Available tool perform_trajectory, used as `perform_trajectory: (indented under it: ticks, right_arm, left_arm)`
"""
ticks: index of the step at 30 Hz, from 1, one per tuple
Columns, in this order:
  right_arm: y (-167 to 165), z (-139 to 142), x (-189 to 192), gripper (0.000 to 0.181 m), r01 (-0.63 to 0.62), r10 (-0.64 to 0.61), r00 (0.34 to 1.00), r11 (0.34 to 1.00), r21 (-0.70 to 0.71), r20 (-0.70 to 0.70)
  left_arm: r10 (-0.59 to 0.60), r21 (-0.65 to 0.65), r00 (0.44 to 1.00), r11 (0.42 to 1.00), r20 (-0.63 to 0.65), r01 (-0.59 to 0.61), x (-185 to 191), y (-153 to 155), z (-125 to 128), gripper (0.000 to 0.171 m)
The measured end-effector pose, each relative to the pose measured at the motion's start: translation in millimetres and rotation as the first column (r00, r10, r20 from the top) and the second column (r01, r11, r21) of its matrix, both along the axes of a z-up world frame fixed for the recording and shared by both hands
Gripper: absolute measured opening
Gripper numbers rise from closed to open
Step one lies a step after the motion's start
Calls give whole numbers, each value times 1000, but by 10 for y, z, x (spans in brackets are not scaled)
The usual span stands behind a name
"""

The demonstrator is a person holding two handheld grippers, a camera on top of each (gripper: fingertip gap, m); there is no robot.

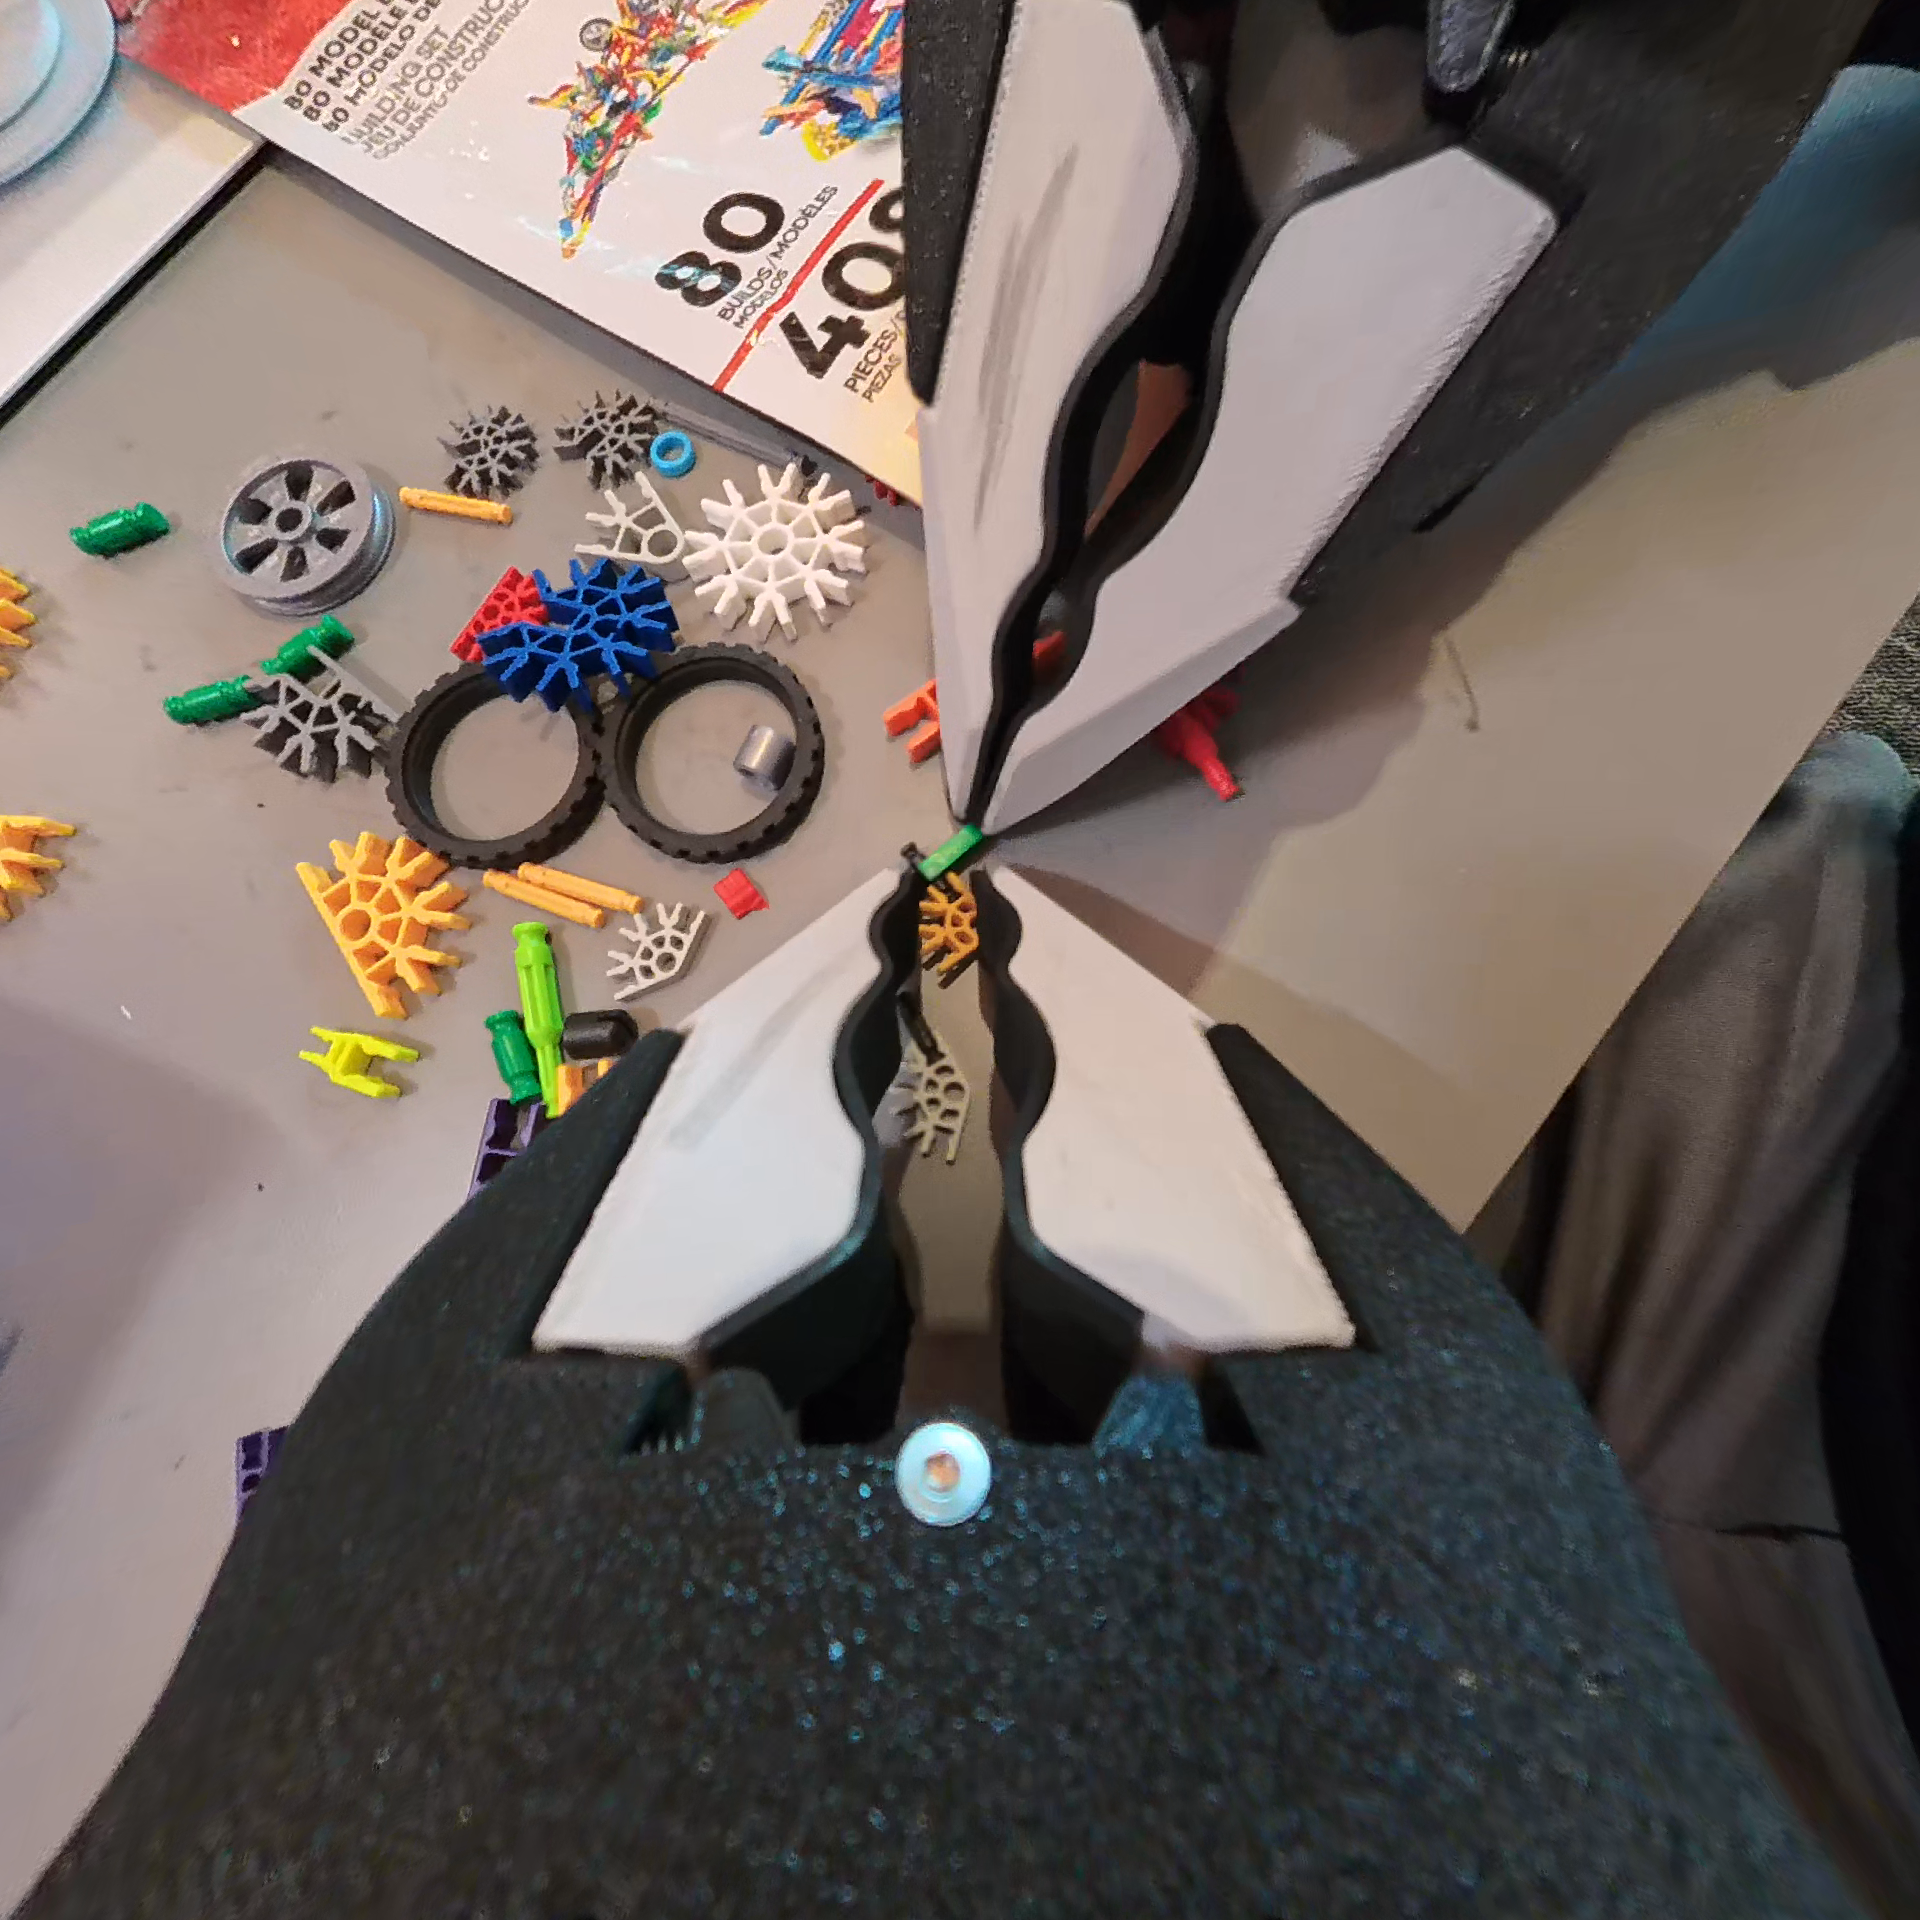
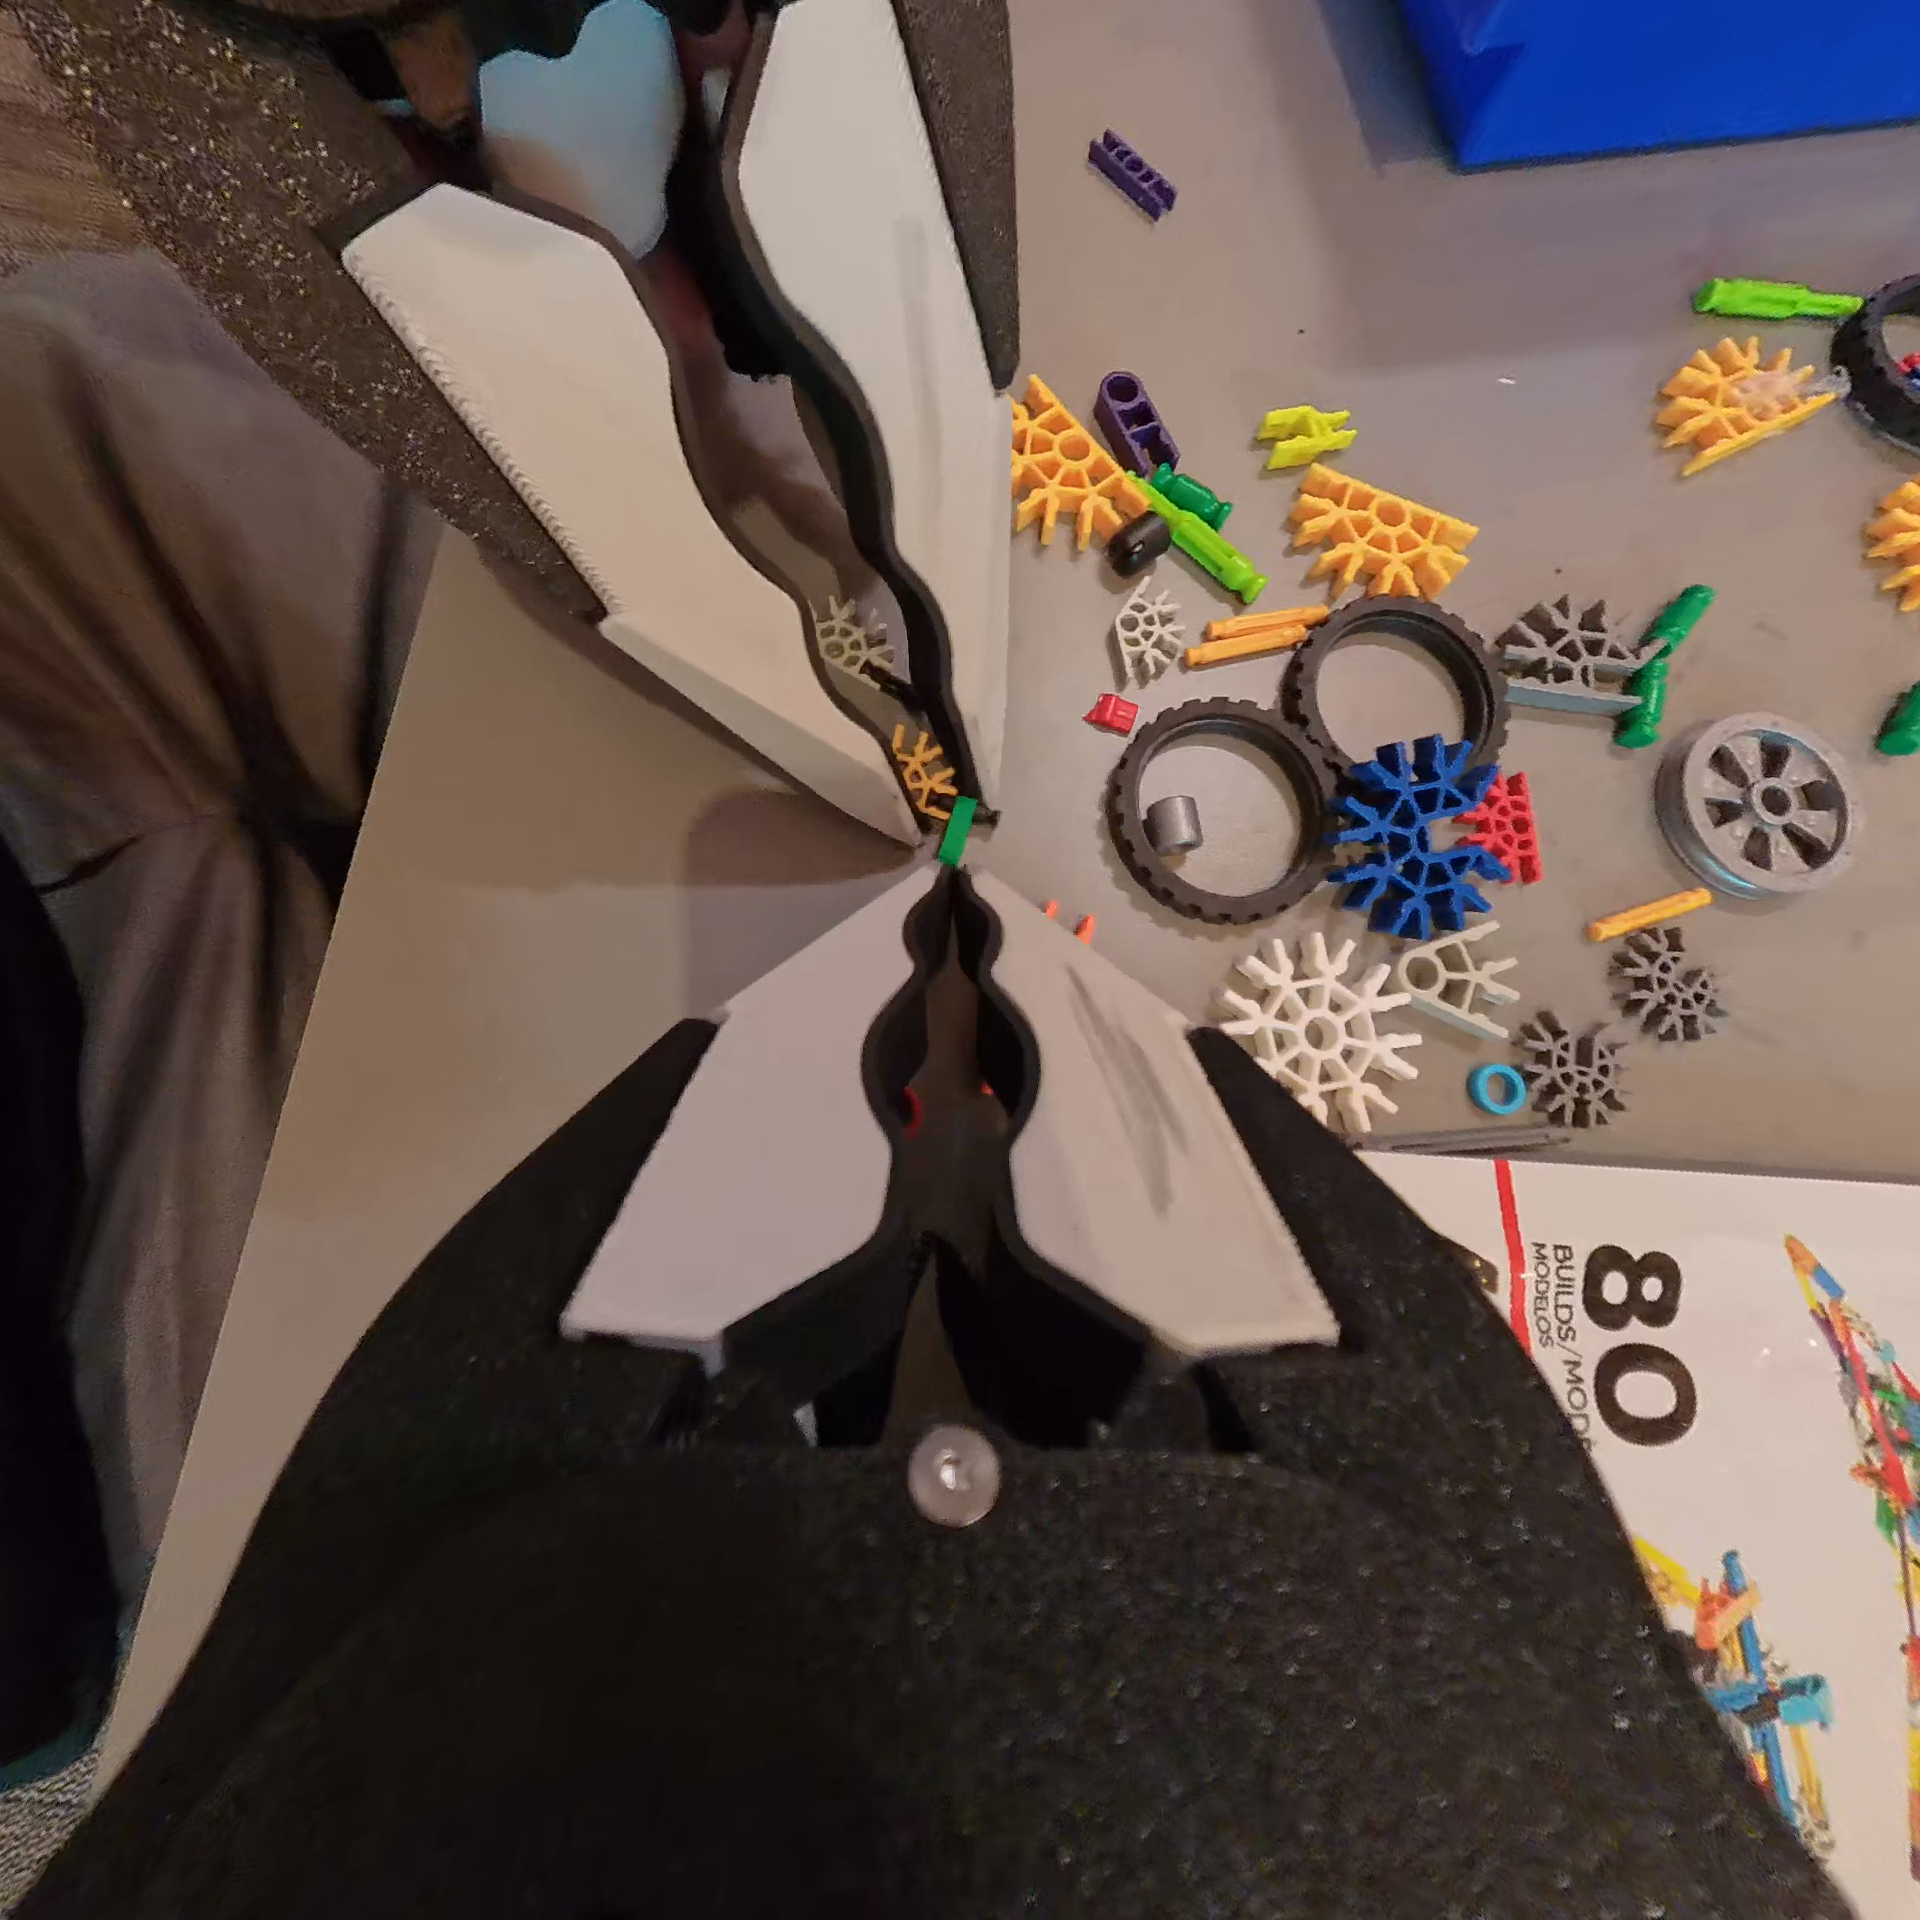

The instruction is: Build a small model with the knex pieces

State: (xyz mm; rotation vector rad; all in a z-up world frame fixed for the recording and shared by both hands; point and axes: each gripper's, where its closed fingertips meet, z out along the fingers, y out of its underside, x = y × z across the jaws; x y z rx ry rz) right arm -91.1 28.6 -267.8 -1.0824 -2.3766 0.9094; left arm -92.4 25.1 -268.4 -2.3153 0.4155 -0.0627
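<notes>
Above the table edge, right tool (image 2: 951,883) pinching a green rod (image 2: 955,829), left tool (image 1: 948,883) clamped around a yellow connector (image 1: 948,925).

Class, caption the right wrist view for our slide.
Two hand-held grippers meet tip to tip on a short green rod above scattered construction-toy pieces.

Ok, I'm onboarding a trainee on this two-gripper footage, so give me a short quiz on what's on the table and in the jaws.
1. True or false: the two black tyres lie touching each other on the table.
2. What does the left gripper hold between its jaws? A) a blue connector B) an orange connector C) a silver wheel
3. Fill in: the rod pinched by the right gripper is coloured ____.

Key: 1 true; 2 B; 3 green.
</notes>
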Motion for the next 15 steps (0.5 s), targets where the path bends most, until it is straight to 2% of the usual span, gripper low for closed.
perform_trajectory:
  ticks: [11, 15]
  right_arm:
    - [-16, 4, 5, 0, -11, 11, 1000, 1000, 11, -16]
    - [2, 21, 27, 19, -52, 54, 998, 998, 41, -43]
  left_arm:
    - [-47, 0, 999, 999, -3, 47, -4, 7, 0, 7]
    - [-111, 2, 994, 994, -6, 111, 53, -19, 0, 7]
